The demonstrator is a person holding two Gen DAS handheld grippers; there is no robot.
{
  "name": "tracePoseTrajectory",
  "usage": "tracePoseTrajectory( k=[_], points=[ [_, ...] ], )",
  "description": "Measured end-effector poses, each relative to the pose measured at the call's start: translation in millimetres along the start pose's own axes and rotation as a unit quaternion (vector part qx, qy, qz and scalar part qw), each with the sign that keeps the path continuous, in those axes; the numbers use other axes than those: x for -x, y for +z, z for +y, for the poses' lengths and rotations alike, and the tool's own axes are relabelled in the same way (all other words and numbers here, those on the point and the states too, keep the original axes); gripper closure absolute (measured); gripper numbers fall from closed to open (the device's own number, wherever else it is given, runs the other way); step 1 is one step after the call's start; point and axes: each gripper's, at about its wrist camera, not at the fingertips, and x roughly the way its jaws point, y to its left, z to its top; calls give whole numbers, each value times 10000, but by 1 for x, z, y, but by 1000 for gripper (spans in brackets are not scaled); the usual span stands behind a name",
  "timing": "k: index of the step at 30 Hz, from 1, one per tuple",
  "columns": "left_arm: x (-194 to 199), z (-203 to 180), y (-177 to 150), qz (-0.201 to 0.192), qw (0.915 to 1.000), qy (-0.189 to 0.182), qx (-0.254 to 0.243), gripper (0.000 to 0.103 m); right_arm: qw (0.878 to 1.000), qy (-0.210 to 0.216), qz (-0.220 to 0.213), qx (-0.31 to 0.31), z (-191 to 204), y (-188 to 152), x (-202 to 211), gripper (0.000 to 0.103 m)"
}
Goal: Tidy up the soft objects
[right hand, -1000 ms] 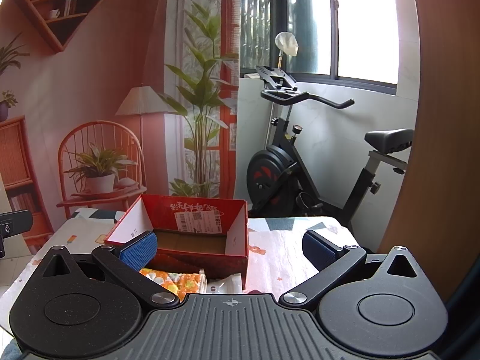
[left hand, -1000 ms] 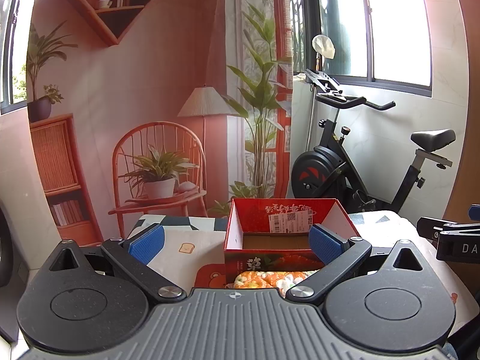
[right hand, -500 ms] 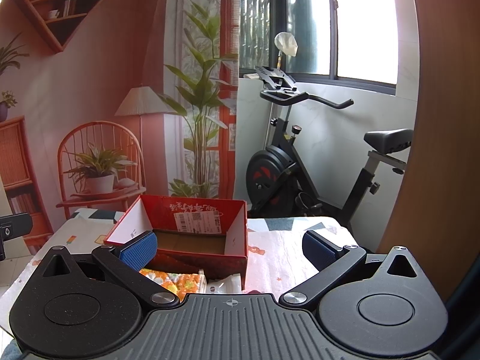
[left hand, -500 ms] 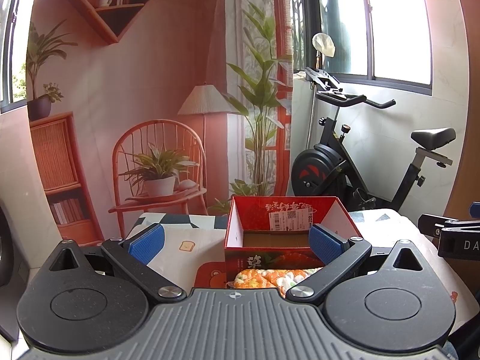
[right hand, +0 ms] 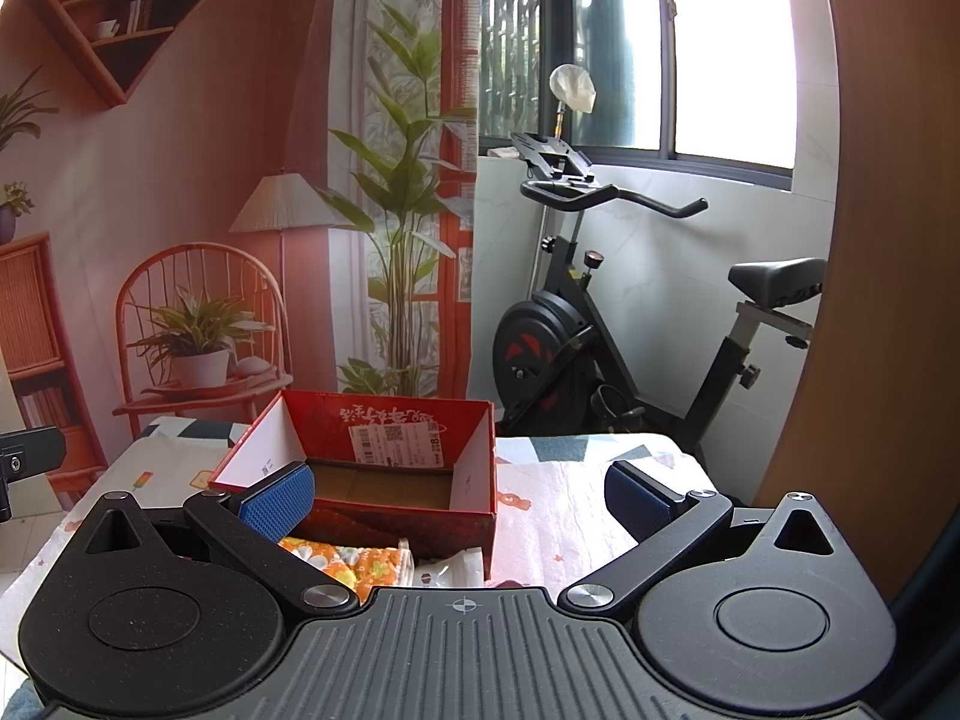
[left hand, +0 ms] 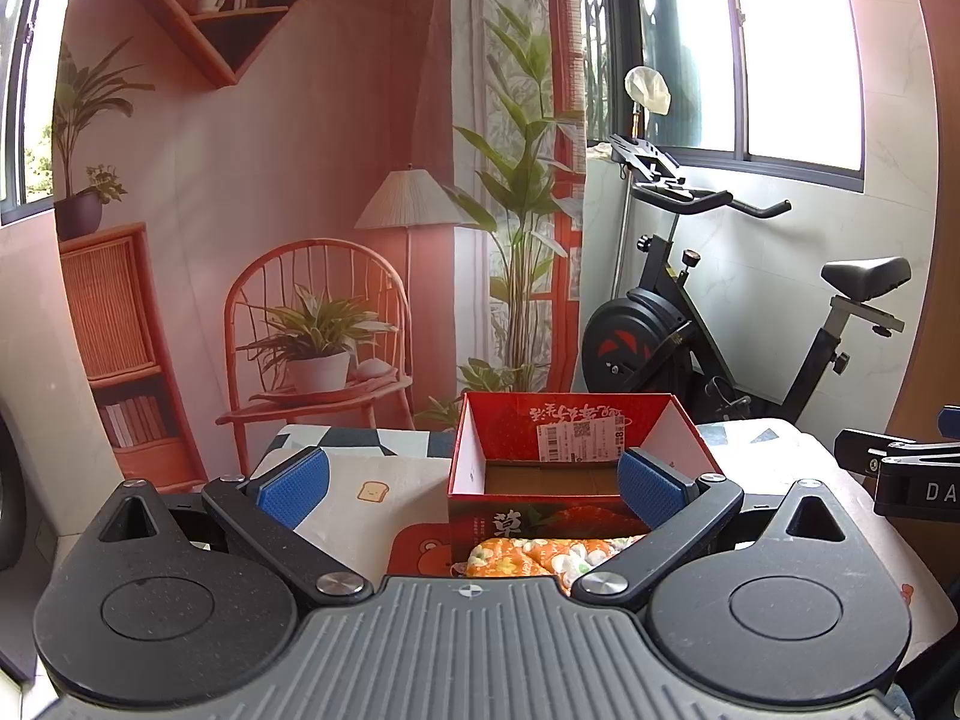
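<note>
Orange floral cloth (left hand: pixel 540 558) lay bunched on the table (right hand: pixel 570 510), touching the near wall of the red box (left hand: pixel 540 516), which stood open-topped and looked empty, likely the place meant for it. The left gripper (left hand: pixel 471 489) and right gripper (right hand: pixel 459 495) hovered level just above the near edge, fingers spread wide, holding nothing.

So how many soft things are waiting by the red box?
2 that I can see: a flowery orange cloth in front of the box, and a clear plastic packet just right of it. More may be hidden under the gripper.
</note>
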Motion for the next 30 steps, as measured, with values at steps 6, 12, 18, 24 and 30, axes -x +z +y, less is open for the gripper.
tracePoseTrajectory(
  k=[6, 12, 18, 24, 30],
  points=[
    [0, -1, -1, 12, 10000, -1, 4, 0, 10000, -4, 2, -4, 0, 0, -1, 0],
    [0, -1, -1, 11, 10000, -2, 5, 0, 10000, -1, 3, -5, 0, 0, 0, 0],
    [1, -1, -2, 19, 10000, -11, 4, 0, 10000, 2, 5, -5, -1, 0, -1, 0],
    [1, -1, -2, 22, 10000, -13, 6, 0, 10000, 3, 7, -7, 0, 0, 0, 0],
    [1, -1, -2, 22, 10000, -12, 7, 0, 10000, 2, 7, -13, 0, 0, 0, 0]
  ],
)
